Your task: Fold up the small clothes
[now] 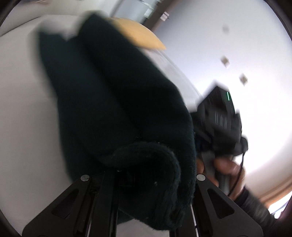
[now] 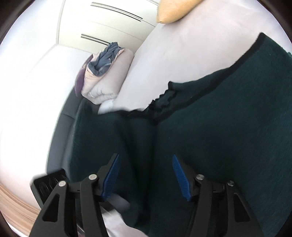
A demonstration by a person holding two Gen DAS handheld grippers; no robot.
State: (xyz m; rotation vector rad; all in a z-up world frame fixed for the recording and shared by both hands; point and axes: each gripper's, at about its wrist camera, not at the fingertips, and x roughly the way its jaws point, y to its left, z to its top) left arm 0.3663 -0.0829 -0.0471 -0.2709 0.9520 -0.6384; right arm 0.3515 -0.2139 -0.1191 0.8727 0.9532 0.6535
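The left hand-held gripper (image 1: pixel 138 184) pinched the dark green fleece garment (image 2: pixel 219 127) draped over the white bed (image 2: pixel 182 54), while the right hand-held gripper (image 2: pixel 146 175), spread, should regrip squarely.

From my right claw's camera the white bed (image 2: pixel 164 60) fills most of the view. At its head end, a yellow pillow (image 2: pixel 171 11). Just left of the bed, a rolled pinkish quilt with blue cloth (image 2: pixel 107 73), touching its edge. Behind the quilt, white wardrobe doors (image 2: pixel 102 23) with dark bar handles. Wood floor (image 2: pixel 16 200) far lower left of the bed. Lighting bright, washed out; beyond the bed, probably a pale wall (image 1: pixel 219 45), blurred.
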